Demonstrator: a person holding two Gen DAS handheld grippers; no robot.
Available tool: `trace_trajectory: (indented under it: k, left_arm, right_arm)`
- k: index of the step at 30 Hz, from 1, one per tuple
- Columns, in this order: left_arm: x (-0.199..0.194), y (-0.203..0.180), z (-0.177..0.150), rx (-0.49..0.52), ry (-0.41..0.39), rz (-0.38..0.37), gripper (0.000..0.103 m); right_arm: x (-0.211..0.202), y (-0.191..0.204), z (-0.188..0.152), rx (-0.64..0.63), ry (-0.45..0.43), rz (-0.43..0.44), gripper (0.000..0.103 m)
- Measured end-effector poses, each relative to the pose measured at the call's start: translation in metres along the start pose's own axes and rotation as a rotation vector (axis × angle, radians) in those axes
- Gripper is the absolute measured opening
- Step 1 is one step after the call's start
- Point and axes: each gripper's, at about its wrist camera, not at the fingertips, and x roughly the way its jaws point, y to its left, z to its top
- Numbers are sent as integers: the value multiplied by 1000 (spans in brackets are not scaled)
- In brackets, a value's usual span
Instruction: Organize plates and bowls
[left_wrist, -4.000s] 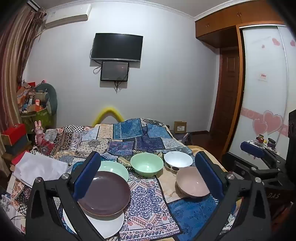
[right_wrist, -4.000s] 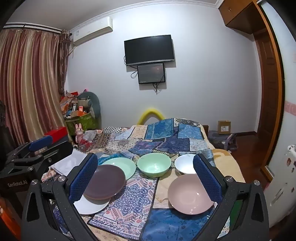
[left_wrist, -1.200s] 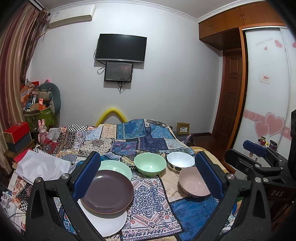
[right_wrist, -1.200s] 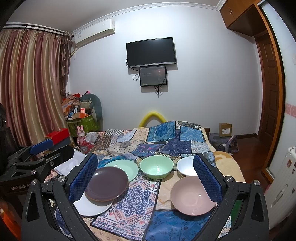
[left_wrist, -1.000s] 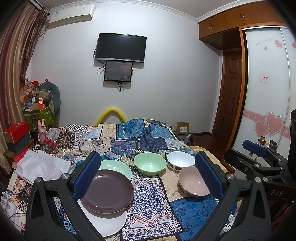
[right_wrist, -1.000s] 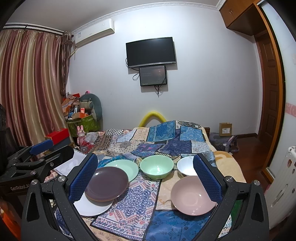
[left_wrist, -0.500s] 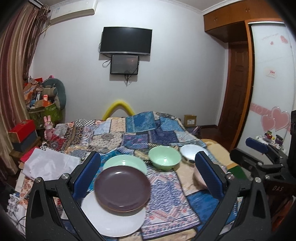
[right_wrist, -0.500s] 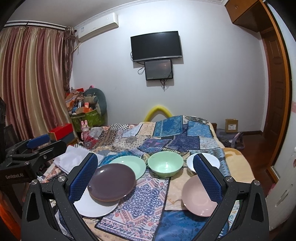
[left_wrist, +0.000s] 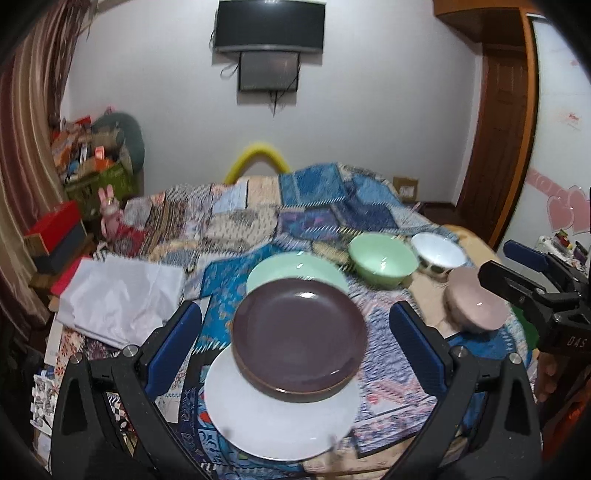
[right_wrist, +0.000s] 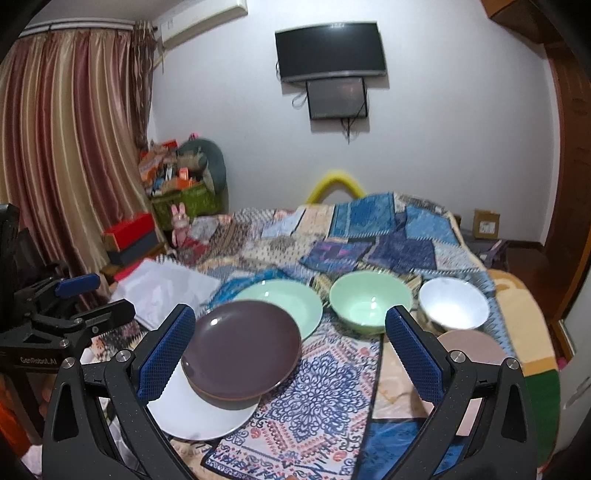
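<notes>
A brown plate (left_wrist: 299, 334) rests partly on a white plate (left_wrist: 280, 417) on the patchwork bedspread (left_wrist: 258, 221), with a green plate (left_wrist: 295, 267) behind it. A green bowl (left_wrist: 382, 260), a white bowl (left_wrist: 437, 253) and a pink bowl (left_wrist: 474, 308) lie to the right. My left gripper (left_wrist: 295, 343) is open, its jaws wide on either side of the brown plate and above it. My right gripper (right_wrist: 290, 356) is open and empty over the brown plate (right_wrist: 242, 349) and patterned cloth. The pink bowl (right_wrist: 472, 349) is partly hidden behind its right finger (right_wrist: 413, 360).
Folded white cloth (left_wrist: 118, 295) lies at the bed's left edge. Red and black boxes (left_wrist: 55, 236) and a cluttered green crate (right_wrist: 181, 192) stand to the left by the curtain. A wardrobe and door are at the right.
Both grippers have moved forward and left toward the plates and tilted down. The brown plate now sits between the left gripper's open jaws. No dish has moved.
</notes>
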Motion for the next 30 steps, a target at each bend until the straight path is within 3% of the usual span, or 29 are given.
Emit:
trace_trajectory:
  k: [7, 11, 15, 21, 30]
  left_arm:
    - [64, 38, -16, -33, 105, 13, 102]
    - [101, 58, -25, -63, 195, -1, 81]
    - [133, 73, -35, -111, 241, -34, 73]
    - [162, 76, -44, -85, 296, -32, 65]
    - [189, 83, -48, -91, 363, -76, 51]
  right_arm:
    - [54, 3, -12, -6, 109, -7, 100]
    - [83, 2, -21, 0, 174, -1, 92]
    - [105, 1, -31, 18, 241, 2, 82]
    - [130, -3, -47, 31, 327, 8, 68]
    - [151, -9, -61, 58, 400, 24, 57]
